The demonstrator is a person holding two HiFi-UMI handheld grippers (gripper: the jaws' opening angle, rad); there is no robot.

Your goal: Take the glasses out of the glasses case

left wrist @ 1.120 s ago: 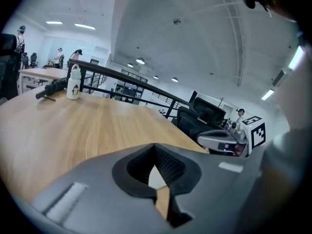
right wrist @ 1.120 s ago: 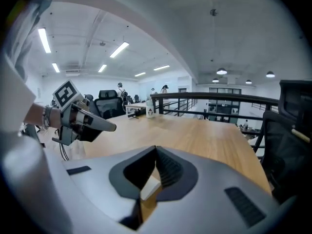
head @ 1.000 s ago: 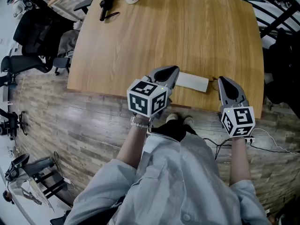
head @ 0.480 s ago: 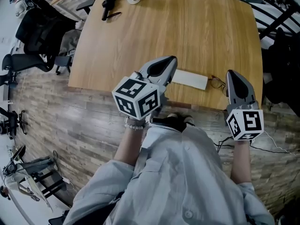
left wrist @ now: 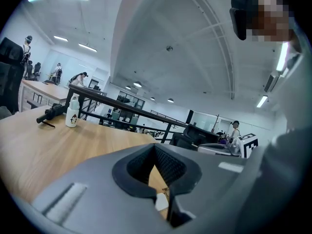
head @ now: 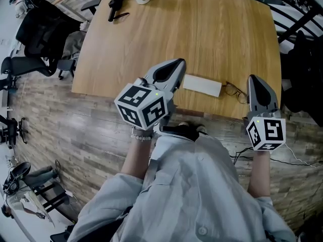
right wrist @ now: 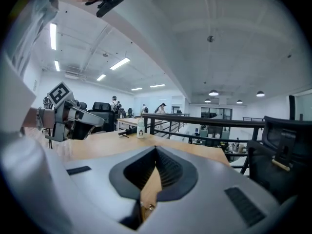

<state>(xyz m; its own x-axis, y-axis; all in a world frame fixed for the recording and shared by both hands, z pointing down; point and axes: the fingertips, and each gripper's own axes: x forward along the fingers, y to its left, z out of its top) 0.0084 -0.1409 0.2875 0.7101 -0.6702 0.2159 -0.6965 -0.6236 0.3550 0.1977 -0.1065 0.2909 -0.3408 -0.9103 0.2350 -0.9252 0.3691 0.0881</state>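
1. The left gripper (head: 177, 64) has its fingers pressed together tip to tip, with nothing caught between them.
2. The right gripper (head: 252, 79) is the same: its fingers are closed on each other and carry nothing.
3. The glasses (head: 233, 91) lie on the desk (head: 202, 29), below and just to the left of the right fingers. They are outside the case, and neither gripper touches them.
4. The glasses case (head: 202, 85) lies flat just to the right of the left fingers, so it sits between the two pairs of fingers, with the glasses just beside its right end. It looks shut, though that is hard to confirm from above.
5. With the glasses resting free beside the case, the task reads as done.
6. Both pairs of fingers hang above the desk's near edge and point roughly level. That likely keeps them clear so nothing gets nudged.
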